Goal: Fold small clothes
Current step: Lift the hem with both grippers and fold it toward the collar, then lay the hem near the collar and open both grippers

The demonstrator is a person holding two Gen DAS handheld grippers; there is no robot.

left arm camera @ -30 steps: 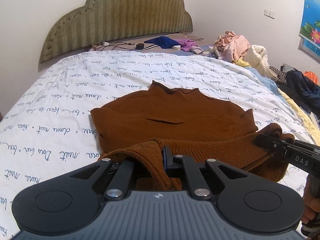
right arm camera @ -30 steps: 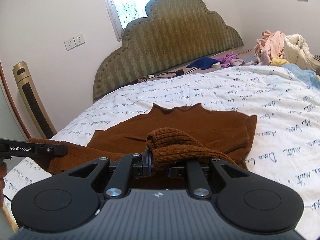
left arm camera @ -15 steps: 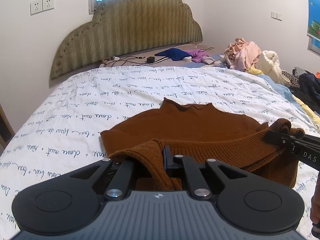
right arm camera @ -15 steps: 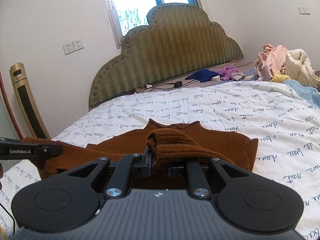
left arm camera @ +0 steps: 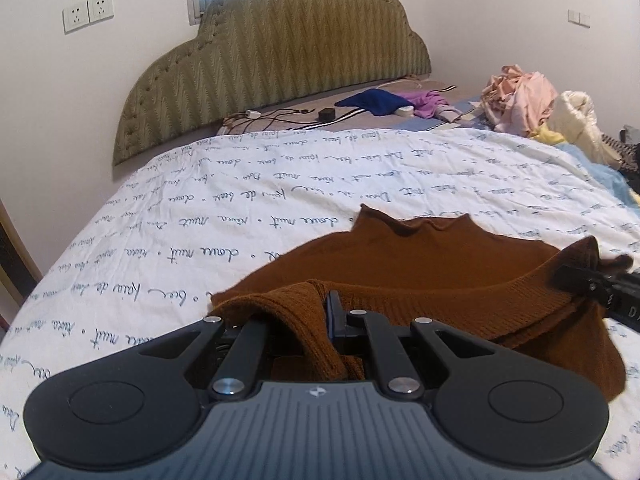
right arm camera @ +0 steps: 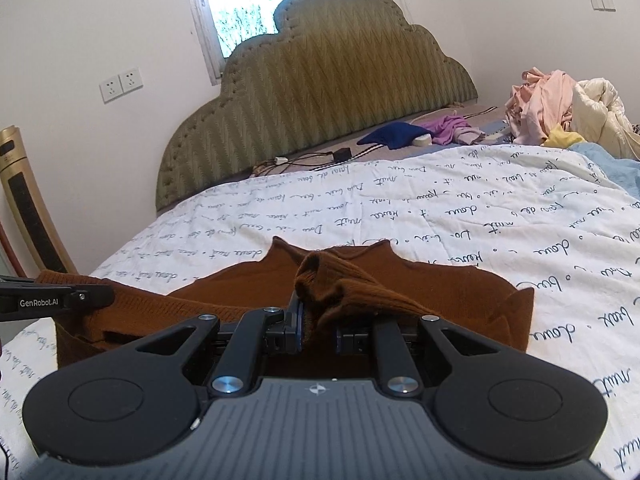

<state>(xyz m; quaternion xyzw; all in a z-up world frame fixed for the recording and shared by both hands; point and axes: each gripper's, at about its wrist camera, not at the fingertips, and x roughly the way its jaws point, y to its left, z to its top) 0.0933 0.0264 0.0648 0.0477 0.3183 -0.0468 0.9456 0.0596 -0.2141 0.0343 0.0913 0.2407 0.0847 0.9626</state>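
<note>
The brown knit sweater (left arm camera: 420,264) lies on the bed's white bedspread (left arm camera: 240,200), collar toward the headboard (right arm camera: 320,92), its ribbed hem lifted. The left gripper (left arm camera: 316,320) is clamped on one hem corner, and the right gripper (right arm camera: 318,320) pinches the other. "GenRobot.AI" reads on the left gripper in the right wrist view. Cursive script covers the bedspread.
</note>
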